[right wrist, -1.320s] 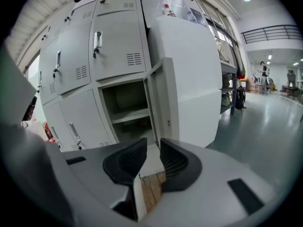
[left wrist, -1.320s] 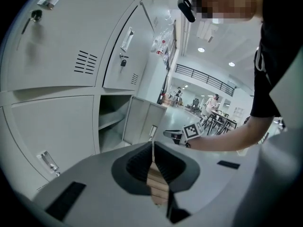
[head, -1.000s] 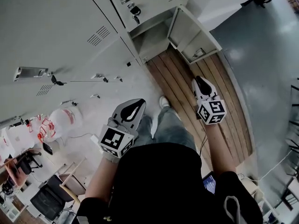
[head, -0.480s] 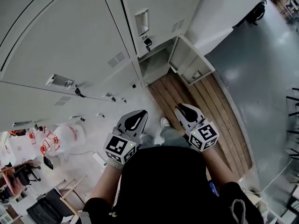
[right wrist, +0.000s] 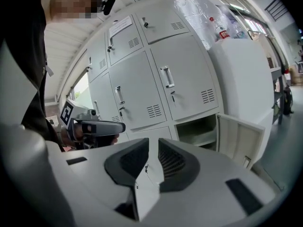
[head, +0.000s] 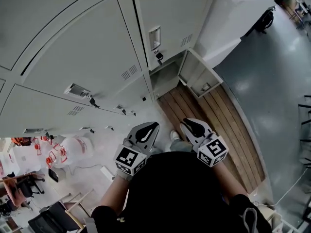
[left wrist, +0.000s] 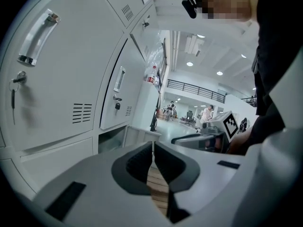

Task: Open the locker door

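Before grey lockers [head: 77, 47], wooden floorboards [head: 228, 125], grey hall floor [head: 272, 81]

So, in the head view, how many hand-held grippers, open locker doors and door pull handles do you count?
Hand-held grippers: 2, the left hand-held gripper and the right hand-held gripper
Open locker door: 1
Door pull handles: 3
Total: 6
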The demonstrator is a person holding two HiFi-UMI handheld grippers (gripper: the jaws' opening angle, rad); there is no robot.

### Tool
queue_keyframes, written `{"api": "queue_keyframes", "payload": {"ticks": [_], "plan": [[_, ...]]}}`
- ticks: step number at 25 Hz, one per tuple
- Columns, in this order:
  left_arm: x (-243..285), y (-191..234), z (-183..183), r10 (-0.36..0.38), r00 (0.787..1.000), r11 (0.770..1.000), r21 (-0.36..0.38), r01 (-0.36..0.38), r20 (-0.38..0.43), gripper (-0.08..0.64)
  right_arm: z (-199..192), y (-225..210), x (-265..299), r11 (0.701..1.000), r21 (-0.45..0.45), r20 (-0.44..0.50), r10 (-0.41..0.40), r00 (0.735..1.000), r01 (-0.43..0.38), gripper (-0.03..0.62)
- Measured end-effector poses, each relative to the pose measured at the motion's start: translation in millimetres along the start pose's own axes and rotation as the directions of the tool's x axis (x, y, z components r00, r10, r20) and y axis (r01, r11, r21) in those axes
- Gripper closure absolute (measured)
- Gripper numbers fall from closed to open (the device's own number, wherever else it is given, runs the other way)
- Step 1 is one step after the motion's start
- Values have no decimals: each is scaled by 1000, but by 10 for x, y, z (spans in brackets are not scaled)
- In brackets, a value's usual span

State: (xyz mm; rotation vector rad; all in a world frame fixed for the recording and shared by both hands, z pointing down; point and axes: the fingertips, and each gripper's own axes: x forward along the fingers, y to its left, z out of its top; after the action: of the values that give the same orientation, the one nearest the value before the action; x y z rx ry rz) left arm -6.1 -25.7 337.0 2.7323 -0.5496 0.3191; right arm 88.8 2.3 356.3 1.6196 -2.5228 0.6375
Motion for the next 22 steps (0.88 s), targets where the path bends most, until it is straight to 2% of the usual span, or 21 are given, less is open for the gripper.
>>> {"api": "queue_keyframes", "payload": {"ticks": [11,22], "plan": [[-77,-9,147,2,1000,999,34,-3,30,531,25,213,26,998,-46,15,51,999,-50,515],[-57,-17,233,-21,998,999,39,18,59,531,150,245,-31,996,-63,85,62,995,-56,520]]}}
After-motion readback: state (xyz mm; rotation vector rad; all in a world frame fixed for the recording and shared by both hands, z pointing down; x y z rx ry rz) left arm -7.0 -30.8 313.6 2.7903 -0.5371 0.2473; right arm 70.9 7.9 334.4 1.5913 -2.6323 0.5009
